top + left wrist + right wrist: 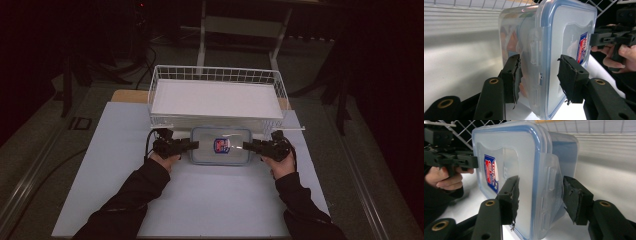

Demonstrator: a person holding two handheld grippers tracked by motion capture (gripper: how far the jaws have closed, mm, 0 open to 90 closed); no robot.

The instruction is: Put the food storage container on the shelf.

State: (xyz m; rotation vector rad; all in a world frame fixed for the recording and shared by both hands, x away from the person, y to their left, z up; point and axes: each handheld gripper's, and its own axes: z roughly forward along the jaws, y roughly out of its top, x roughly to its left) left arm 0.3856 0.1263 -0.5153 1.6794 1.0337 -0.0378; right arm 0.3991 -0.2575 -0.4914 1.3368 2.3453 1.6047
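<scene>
A clear plastic box (220,152) with a blue-rimmed lid and a red-and-blue sticker lies flat on the white board, just in front of the wire basket. My left gripper (195,145) is at the box's left end and my right gripper (245,146) at its right end. In the left gripper view the left gripper (539,75) is open, its jaws astride the box (564,32) at the side latch, with a gap on the lid side. In the right gripper view the right gripper (539,195) is open astride the box (506,147) and its latch flap.
A white wire basket (159,87) lined with a white sheet stands right behind the box. The white board (210,200) covers the table. Dark floor, cables and table legs lie beyond.
</scene>
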